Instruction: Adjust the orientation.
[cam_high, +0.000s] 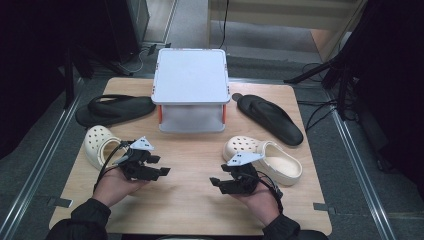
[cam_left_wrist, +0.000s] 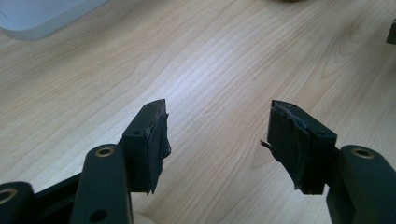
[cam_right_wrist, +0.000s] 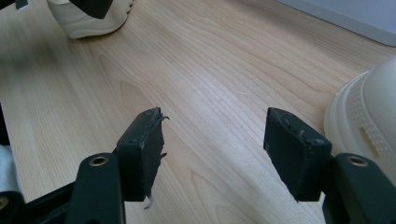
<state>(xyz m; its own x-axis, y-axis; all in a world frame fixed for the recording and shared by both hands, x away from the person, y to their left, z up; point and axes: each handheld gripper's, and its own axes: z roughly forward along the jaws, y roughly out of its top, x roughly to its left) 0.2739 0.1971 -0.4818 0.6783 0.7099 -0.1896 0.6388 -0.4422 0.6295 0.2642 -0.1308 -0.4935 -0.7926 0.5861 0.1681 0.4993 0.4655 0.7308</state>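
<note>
In the high view both grippers, left gripper (cam_high: 159, 165) and right gripper (cam_high: 216, 182), hover empty near the cream clogs (cam_high: 100, 145), (cam_high: 263, 159) at mid-frame, while each gripper view shows jaws spread over bare table (cam_left_wrist: 210, 70), so reaching for a clog seems next.

Clogs (cam_high: 101, 145) flanking tools (cam_high: 162, 166), box (cam_high: 191, 82) behind

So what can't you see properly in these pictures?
- Inside the rack: in the high view its white top hides the shelf.
- Left clog: the left gripper and its cable cover its heel end.
- Right clog: the right gripper view's edge cuts it off.
- Rack corner: blurred and cut off in the left gripper view.
</note>
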